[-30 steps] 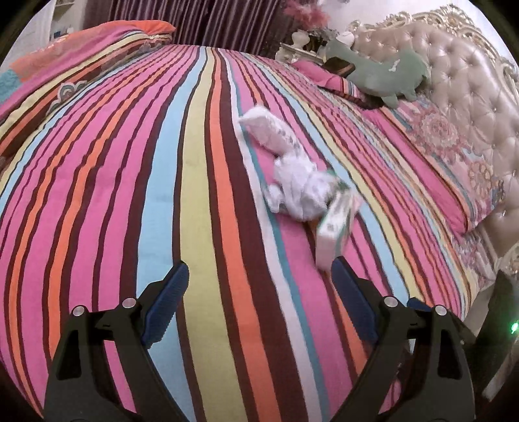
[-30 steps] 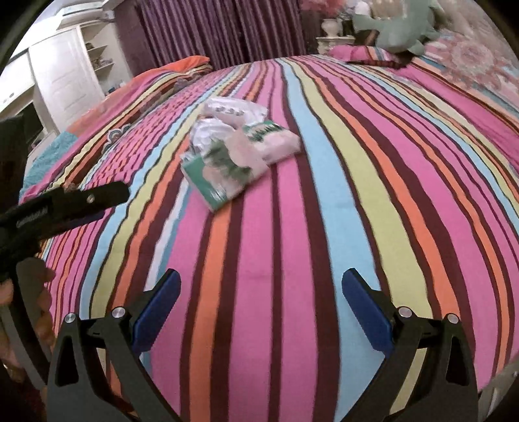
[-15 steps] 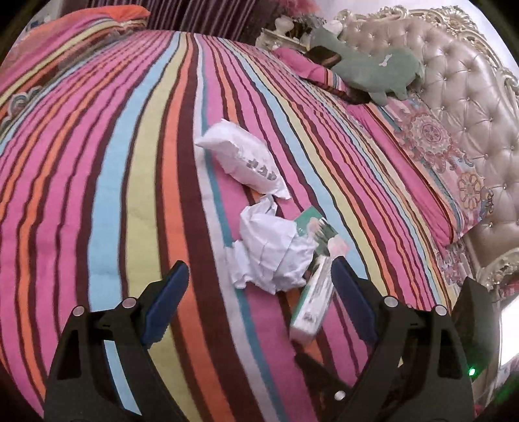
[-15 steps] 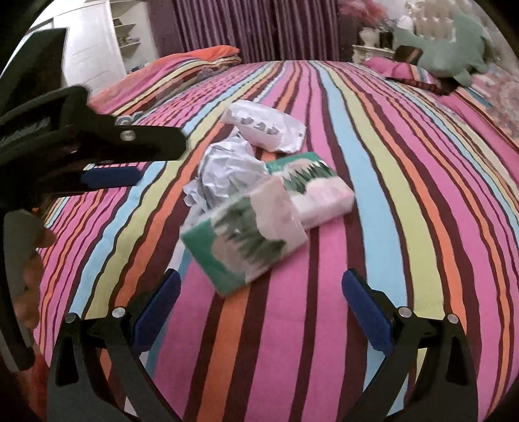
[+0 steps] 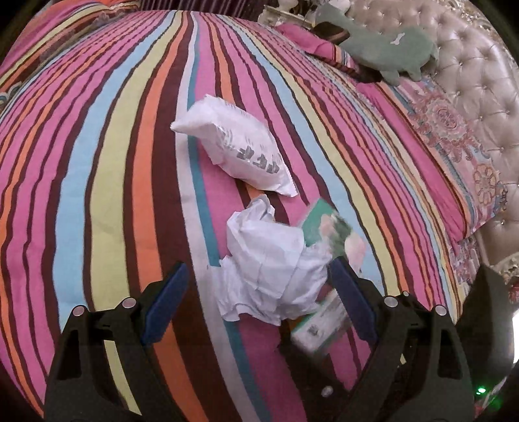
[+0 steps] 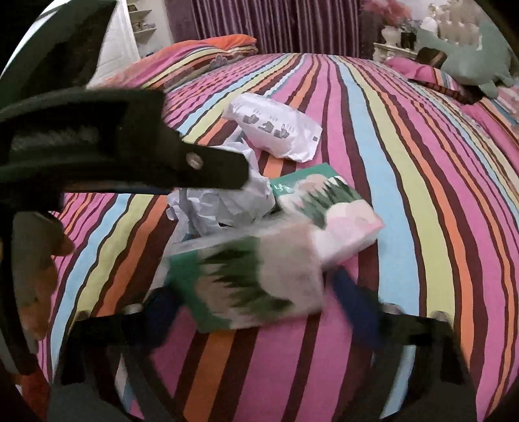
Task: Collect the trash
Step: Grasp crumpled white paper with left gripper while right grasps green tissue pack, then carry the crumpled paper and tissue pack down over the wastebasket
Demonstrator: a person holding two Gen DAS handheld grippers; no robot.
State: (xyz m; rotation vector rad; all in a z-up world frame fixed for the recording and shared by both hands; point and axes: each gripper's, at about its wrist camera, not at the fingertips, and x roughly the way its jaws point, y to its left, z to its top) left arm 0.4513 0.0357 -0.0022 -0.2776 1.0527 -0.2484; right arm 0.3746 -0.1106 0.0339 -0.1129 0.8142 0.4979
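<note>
Trash lies on the striped bedspread [image 5: 97,162]: a white printed packet [image 5: 236,149], a crumpled white paper [image 5: 272,269] and two green-and-pink tissue packs [image 5: 327,227]. My left gripper [image 5: 259,292] is open, its fingers on either side of the crumpled paper. In the right wrist view the white packet [image 6: 275,126] lies farthest, the crumpled paper [image 6: 223,204] sits under the left gripper's finger [image 6: 207,165], and the near tissue pack [image 6: 253,279] lies between the open fingers of my right gripper [image 6: 262,308]. The second pack [image 6: 327,207] lies just behind it.
A green plush toy [image 5: 382,48] and a pink pillow [image 5: 454,130] lie by the tufted headboard [image 5: 486,65] at the right. A folded quilt [image 6: 211,48], purple curtains [image 6: 266,22] and a white cabinet [image 6: 129,39] stand beyond the bed.
Both grippers have moved forward onto the trash pile. The crumpled paper now sits between the left fingers and the near tissue pack between the right fingers. Both stay open.
</note>
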